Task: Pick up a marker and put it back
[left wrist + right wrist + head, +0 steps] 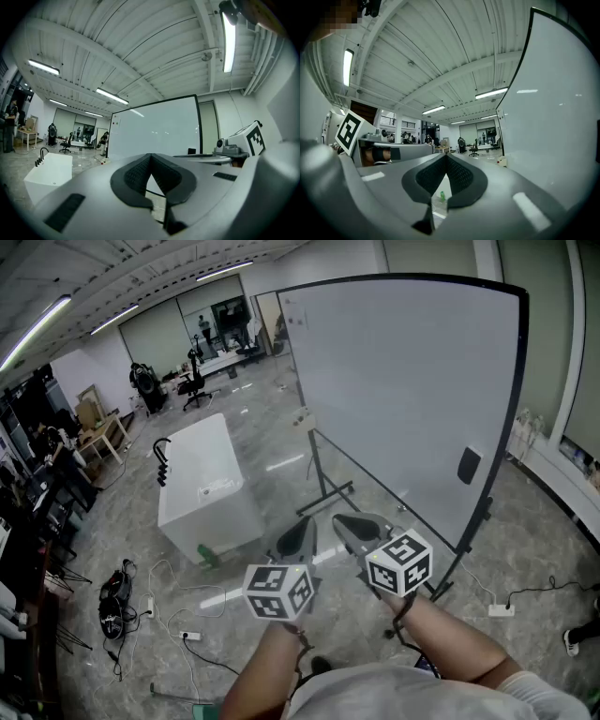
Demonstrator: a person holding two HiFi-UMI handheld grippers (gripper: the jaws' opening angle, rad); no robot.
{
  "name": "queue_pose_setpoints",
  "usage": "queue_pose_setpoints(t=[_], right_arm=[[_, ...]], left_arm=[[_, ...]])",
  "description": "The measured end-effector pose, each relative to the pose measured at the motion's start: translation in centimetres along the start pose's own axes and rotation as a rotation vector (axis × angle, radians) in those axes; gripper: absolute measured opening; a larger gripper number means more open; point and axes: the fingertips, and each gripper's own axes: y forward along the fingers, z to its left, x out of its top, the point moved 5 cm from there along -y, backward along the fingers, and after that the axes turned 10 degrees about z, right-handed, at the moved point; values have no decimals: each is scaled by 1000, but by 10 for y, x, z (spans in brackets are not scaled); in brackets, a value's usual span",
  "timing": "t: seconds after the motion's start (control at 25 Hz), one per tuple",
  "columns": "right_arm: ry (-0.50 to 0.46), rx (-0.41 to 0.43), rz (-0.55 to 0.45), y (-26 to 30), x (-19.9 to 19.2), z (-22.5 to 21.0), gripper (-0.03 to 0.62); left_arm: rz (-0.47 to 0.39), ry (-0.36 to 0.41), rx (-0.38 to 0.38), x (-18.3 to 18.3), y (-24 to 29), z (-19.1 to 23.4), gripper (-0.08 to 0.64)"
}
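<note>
No marker shows clearly in any view. A large whiteboard (403, 390) on a wheeled stand fills the right of the head view, with a black eraser (469, 465) stuck near its lower right. Both grippers are held level at the bottom centre, short of the board. My left gripper (298, 534) is shut, its dark pads meeting at the tips (150, 156) with nothing between them. My right gripper (349, 521) is beside it, also shut and empty (446, 157). The whiteboard (159, 126) stands ahead in the left gripper view and along the right edge in the right gripper view.
A white box-shaped table (206, 484) stands on the floor to the left, with a green bottle (208, 556) at its near corner. The stand's black leg (328, 493) reaches toward me. Cables (122, 592) and a power strip (500, 609) lie on the floor.
</note>
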Motion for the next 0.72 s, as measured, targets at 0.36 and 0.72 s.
queue_pose_setpoints(t=[0.36,0.72], right_arm=[[-40,-4,4,11,-2,-4,2],[-41,-20,17,65,-3,-17,2]], left_arm=[[6,-15,-5,-8,15,13,5],[20,-57,-27,-19,39,67,5]])
